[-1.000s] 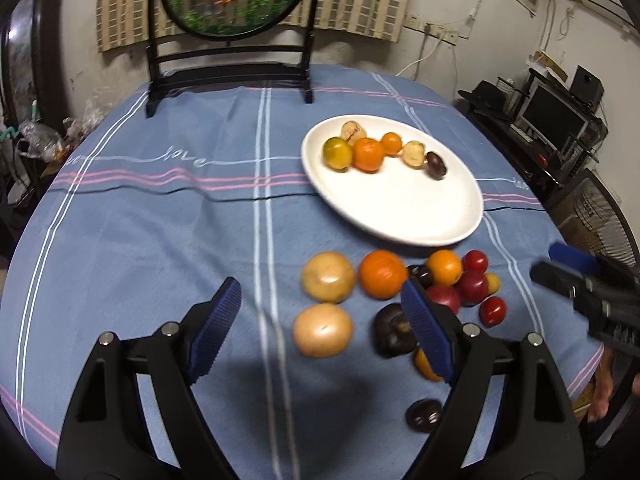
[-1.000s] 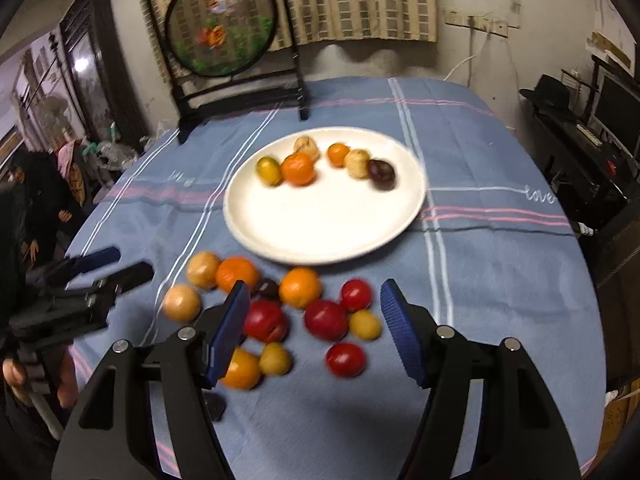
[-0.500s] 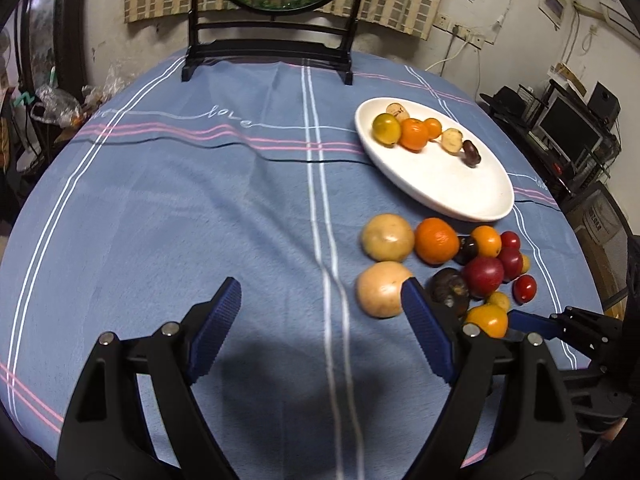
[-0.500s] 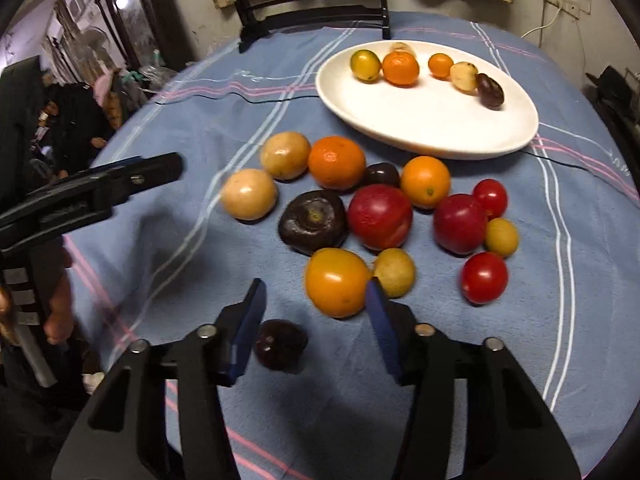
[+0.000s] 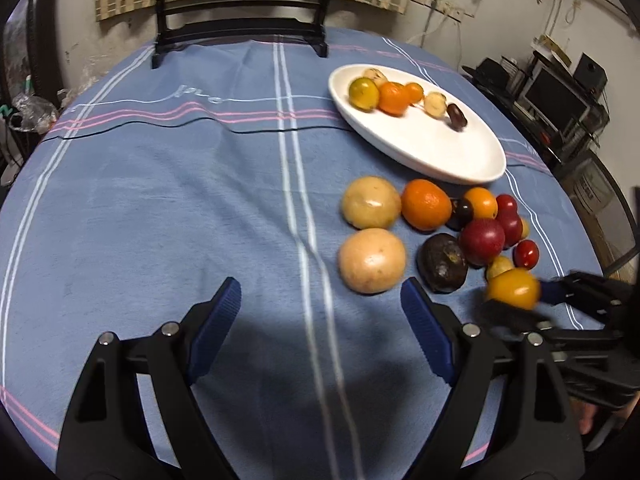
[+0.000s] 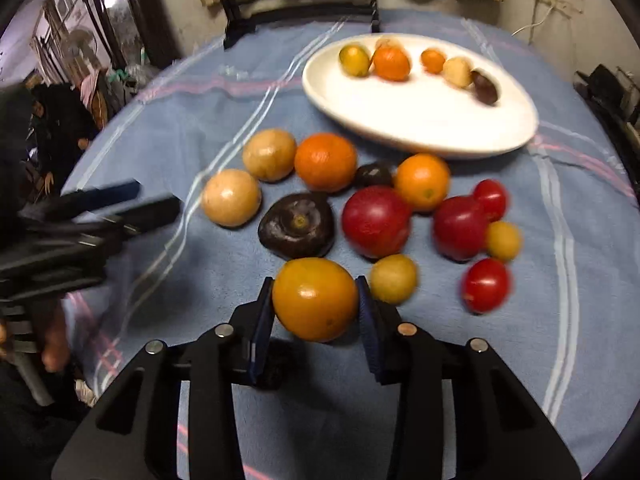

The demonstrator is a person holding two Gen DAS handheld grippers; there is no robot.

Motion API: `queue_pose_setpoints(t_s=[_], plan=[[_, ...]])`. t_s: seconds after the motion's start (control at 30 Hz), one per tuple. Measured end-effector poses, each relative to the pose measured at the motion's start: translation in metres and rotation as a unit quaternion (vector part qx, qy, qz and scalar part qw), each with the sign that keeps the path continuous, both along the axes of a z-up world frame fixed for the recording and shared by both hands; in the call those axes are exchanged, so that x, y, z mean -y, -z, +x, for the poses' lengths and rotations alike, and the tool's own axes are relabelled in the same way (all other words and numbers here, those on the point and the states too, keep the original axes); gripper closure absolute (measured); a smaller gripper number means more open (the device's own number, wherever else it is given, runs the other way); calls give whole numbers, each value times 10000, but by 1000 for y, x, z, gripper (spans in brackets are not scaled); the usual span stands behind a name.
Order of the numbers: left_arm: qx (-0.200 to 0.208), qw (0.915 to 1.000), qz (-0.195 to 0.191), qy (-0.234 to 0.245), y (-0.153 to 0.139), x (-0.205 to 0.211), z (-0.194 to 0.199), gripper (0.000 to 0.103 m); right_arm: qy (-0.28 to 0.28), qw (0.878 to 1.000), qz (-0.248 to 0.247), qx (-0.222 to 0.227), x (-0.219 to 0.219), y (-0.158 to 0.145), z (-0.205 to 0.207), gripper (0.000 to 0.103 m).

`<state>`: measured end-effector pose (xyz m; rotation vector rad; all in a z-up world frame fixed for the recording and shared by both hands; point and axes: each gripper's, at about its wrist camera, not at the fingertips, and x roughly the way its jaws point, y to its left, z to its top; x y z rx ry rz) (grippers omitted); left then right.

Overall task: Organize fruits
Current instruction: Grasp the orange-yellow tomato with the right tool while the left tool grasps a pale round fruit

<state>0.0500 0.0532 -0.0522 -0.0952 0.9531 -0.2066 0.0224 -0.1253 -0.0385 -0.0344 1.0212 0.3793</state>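
1. The right gripper [image 6: 316, 300] is clamped on a yellow-orange fruit [image 6: 315, 299], both blue pads pressed against its sides.
2. That fruit sits at the near edge of the loose fruit pile, just in front of a dark purple fruit [image 6: 297, 225].
3. The left gripper [image 5: 320, 320] hangs wide apart over bare blue tablecloth [image 5: 160, 200], holding nothing.
4. The white plate [image 6: 420, 120] holds a row of small fruits beyond the pile.

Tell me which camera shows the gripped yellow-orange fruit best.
The right wrist view. There the fruit sits large and centred, with the right gripper shut on both its sides. The left wrist view shows it only small and blurred near the right edge, its grip unclear.
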Motion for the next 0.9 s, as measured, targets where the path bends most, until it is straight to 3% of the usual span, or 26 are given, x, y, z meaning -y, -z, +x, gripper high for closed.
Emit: queue_pose_setpoints(t_s=[0.2,0.33,0.57,0.73,0.8,0.9], plan=[[-156,9994,241,204,17,22,14,19,350,9992,181,-60,34,0,-9,63],[39,9987,397,324,17,35,18,23,400,9981,441,-161,44,6,-13,63],[-52,9970,702,333,28,48,28,23,406,9967,692,-146,55,6,-19,63],[37,9982,565,179,25,41,30,50,413,9961,755,-180,61,8,-21,63],[92,9986,498,159,21,39,28,56,395,9959,791,-168,60,7,-24,63],[124,9992,371,114,13,34,24,56,371,9962,784,-108,59,3,-27,63]])
